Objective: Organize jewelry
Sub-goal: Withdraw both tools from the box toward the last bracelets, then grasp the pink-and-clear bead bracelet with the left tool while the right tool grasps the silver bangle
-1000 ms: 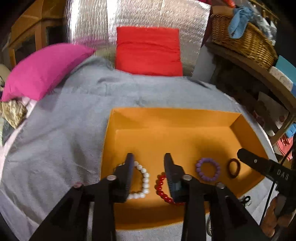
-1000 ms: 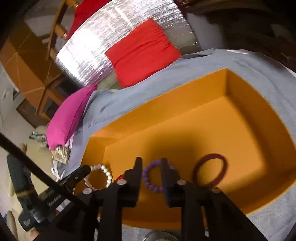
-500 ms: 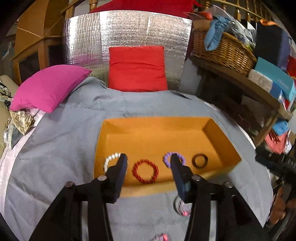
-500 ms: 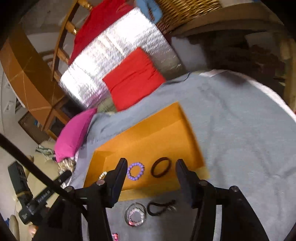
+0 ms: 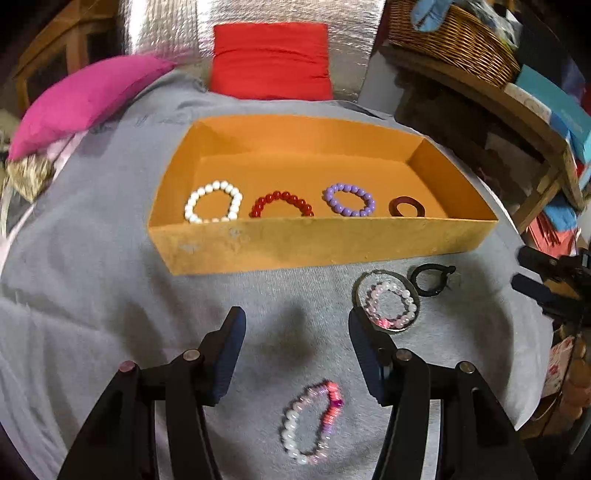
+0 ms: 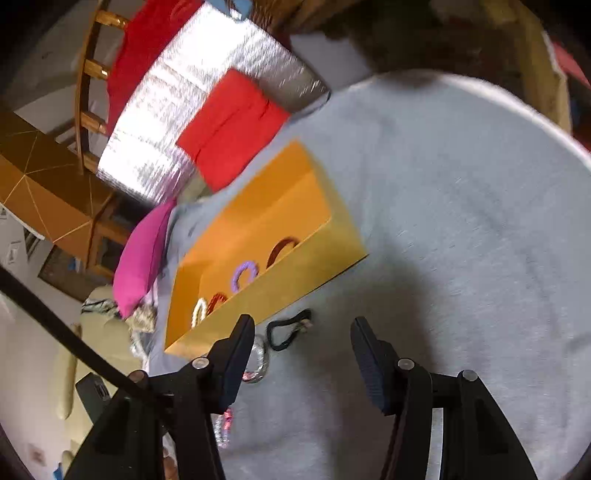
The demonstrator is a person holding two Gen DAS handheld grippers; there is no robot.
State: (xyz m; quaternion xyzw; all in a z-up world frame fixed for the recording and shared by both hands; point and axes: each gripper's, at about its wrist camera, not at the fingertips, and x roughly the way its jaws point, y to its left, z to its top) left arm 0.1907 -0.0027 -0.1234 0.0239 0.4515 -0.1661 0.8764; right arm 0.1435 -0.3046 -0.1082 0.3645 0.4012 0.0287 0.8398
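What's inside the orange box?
The orange box holds four bracelets in a row: white beads, red beads, purple beads and a dark brown ring. The front wall covers the near edges of the white, red and brown ones.

Behind your grey-covered bench (image 5: 92, 280): silver foil panel (image 5: 166, 33), red cushion (image 5: 271, 61), pink pillow (image 5: 85, 99). Wicker basket (image 5: 454, 37) on wooden shelf (image 5: 517, 110), rt side.

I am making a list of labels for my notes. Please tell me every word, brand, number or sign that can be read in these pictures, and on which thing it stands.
None can be read.
orange box: plain walls, no print.
teal box on the shelf: no legible text.
Right gripper, seen from the left wrist view: any marking is too dark and blurred to read.
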